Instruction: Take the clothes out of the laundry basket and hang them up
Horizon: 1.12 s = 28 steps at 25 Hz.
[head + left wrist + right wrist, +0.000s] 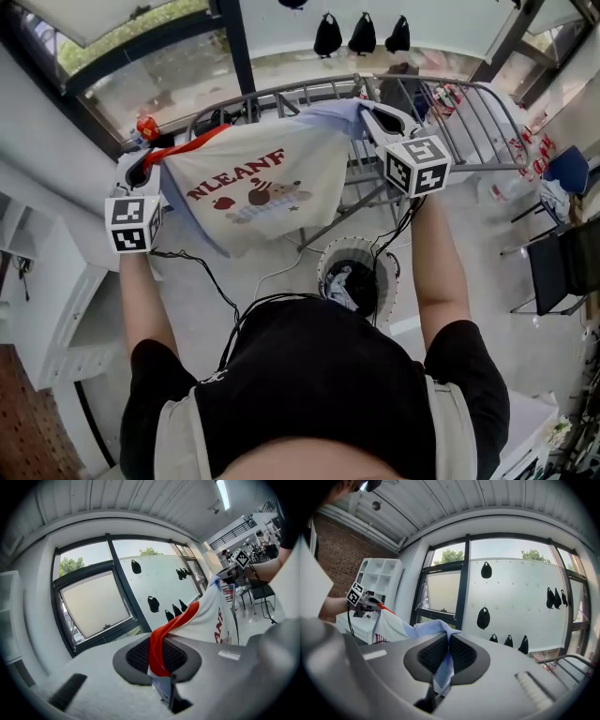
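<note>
A cream T-shirt [258, 183] with red lettering, a red collar and pale blue sleeves hangs stretched between my two grippers, held up in front of the drying rack [469, 117]. My left gripper [150, 169] is shut on the red collar [161, 639]. My right gripper [370, 117] is shut on the pale blue sleeve [443, 665]. Below the shirt, on the floor, stands the round white laundry basket [328, 267] with clothes inside. In the right gripper view the shirt [393, 627] runs off left to the other gripper.
The metal drying rack spans the back behind the shirt. Large windows [150, 66] with dark hanging shapes [361, 36] lie beyond. A white shelf unit [377, 581] stands at the left, a dark chair [562, 267] at the right. Black cables [216, 291] trail from both grippers.
</note>
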Each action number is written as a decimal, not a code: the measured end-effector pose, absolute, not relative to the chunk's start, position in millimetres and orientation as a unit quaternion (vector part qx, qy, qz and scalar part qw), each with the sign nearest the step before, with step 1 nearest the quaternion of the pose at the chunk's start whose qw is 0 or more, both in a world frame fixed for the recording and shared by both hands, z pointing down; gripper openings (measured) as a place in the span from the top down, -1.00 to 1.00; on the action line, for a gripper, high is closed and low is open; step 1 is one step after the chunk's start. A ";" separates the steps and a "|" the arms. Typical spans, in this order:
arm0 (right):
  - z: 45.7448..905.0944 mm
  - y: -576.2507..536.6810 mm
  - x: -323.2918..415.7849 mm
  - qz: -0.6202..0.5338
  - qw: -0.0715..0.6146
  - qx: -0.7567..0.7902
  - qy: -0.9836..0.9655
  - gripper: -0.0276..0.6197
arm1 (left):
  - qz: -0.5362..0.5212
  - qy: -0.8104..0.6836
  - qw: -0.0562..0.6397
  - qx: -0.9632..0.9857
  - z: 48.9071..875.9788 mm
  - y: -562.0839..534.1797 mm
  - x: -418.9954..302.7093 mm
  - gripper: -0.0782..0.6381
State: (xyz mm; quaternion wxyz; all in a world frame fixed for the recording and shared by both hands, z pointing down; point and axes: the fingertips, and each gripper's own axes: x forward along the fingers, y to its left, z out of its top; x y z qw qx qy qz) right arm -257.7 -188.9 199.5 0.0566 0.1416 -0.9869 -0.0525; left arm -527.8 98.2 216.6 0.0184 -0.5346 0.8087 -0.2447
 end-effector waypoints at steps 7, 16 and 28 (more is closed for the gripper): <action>230.6 -215.2 -289.9 -0.098 0.082 0.181 -0.975 0.86 | -0.260 0.797 0.015 -0.546 233.4 76.2 -556.5 0.67; 279.7 -256.8 -356.9 -0.052 0.153 0.220 -0.962 0.85 | -0.297 0.761 -0.057 -0.574 282.5 13.9 -638.0 0.69; 393.3 -286.0 -384.0 -0.016 0.287 0.244 -0.926 0.85 | -0.317 0.722 -0.169 -0.591 411.5 -31.0 -671.9 0.70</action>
